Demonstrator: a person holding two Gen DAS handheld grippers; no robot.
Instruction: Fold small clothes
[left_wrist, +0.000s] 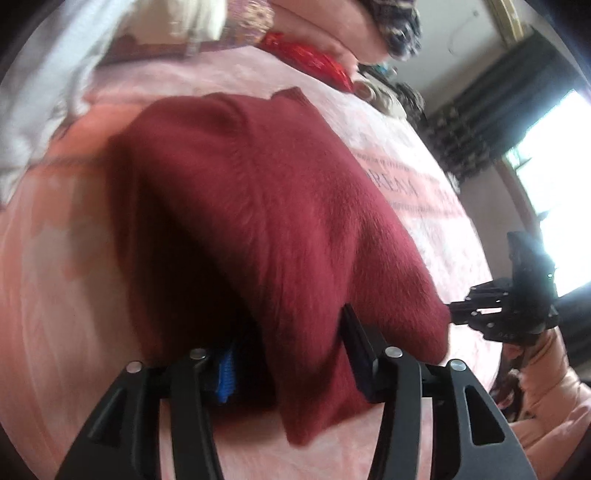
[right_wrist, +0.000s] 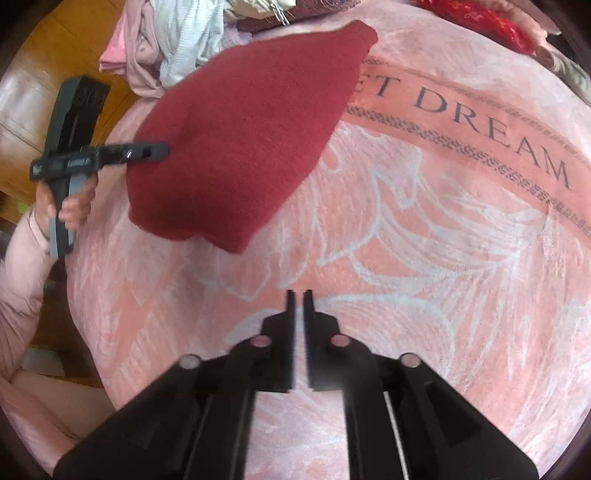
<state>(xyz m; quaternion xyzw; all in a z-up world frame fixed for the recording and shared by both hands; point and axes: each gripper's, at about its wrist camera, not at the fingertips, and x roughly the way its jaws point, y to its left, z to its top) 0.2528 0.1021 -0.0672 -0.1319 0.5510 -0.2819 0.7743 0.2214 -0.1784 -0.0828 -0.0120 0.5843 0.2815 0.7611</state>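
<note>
A dark red knitted garment (left_wrist: 258, 221) lies folded on the pink blanket (right_wrist: 424, 258); it also shows in the right wrist view (right_wrist: 240, 140). My left gripper (left_wrist: 291, 354) is open, its fingers apart, with the near edge of the garment lying between them. In the right wrist view the left gripper (right_wrist: 162, 152) reaches into the garment's left edge. My right gripper (right_wrist: 299, 295) is shut and empty, above bare blanket, well in front of the garment. It shows at the right in the left wrist view (left_wrist: 452, 314).
A pile of pale and pink clothes (right_wrist: 173, 40) lies beyond the garment at the blanket's far left. A shiny red item (right_wrist: 491, 22) lies at the far right. The blanket reads "DREAM" (right_wrist: 491, 125). A bright window (left_wrist: 554, 192) is on the right.
</note>
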